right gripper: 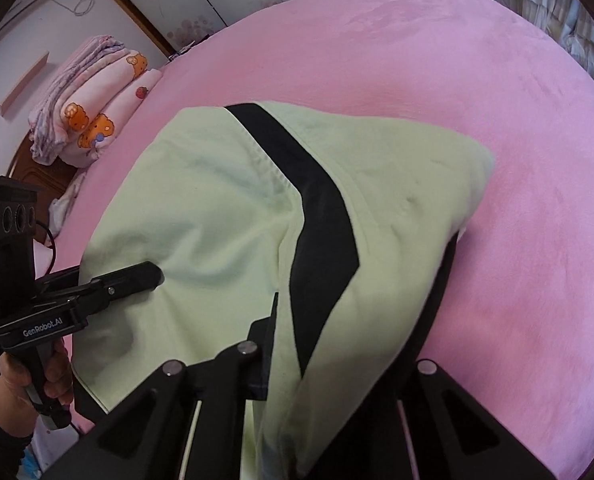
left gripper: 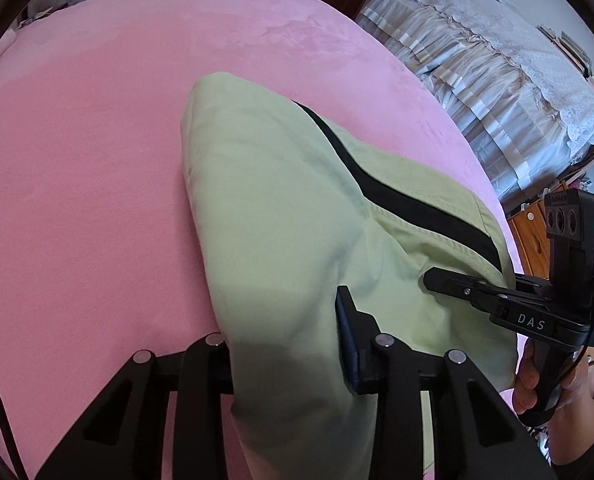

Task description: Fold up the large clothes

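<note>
Green garment (left gripper: 281,216), pale with a black band (left gripper: 401,196) along one seam, lies on the pink bed (left gripper: 97,160) and is gathered up at its near end by both tools. In the left wrist view it runs from the left tool (left gripper: 289,360) at 6 o'clock up towards 12 o'clock, where its far rounded end rests on the bed. The left tool is narrowed on the cloth, which fills the gap between its fingers. The right tool (left gripper: 429,278) comes in from 3 o'clock, its jaws nearly together and pinching the same near edge; a hand (left gripper: 545,376) holds its grip.

In the right wrist view the garment drapes over the right tool at 6 o'clock, hiding the tips, and the left tool enters from 9 o'clock. Folded bedding (right gripper: 93,108) sits at 10 o'clock, well apart.

The long axis points away from both tools, so the fold likely means carrying the held near edge out towards the far end. Both hands are about equally near.
</note>
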Motion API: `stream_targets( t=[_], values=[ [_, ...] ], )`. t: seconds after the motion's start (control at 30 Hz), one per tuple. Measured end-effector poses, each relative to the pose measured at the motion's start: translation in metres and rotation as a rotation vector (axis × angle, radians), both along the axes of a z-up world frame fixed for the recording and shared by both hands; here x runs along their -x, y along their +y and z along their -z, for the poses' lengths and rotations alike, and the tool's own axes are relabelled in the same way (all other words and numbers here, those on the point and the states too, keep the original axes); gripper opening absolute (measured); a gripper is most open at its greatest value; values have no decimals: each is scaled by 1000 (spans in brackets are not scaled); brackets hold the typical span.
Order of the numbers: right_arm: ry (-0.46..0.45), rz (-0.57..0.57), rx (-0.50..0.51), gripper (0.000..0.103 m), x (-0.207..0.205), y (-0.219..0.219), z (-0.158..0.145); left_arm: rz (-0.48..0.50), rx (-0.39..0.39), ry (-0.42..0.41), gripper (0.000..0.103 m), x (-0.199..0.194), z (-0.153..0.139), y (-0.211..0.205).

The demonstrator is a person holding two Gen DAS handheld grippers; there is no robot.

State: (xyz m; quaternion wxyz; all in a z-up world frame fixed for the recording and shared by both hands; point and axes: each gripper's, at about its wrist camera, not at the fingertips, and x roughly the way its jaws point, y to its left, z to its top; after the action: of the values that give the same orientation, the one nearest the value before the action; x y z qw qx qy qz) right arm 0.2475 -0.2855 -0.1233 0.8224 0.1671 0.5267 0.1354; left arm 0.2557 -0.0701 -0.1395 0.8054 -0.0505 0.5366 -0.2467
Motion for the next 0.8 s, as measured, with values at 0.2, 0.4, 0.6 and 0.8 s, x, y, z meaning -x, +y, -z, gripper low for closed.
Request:
stream_targets(
  t=[0.2,0.4,0.6,0.8],
  values=[
    [-20,-37,-31,11,29,50,-27,-25,-9,2,33,35,-32,55],
    [-40,-109,-47,11,31,124,-47,-82,-29,-14,33,58,-57,121],
    [-43,-180,-65,11,16,192,-54,-147,-51,-22,33,60,-67,198],
    [-54,-217,-73,11,-19,250,-56,-185,-79,-48,33,36,-70,260]
  ],
)
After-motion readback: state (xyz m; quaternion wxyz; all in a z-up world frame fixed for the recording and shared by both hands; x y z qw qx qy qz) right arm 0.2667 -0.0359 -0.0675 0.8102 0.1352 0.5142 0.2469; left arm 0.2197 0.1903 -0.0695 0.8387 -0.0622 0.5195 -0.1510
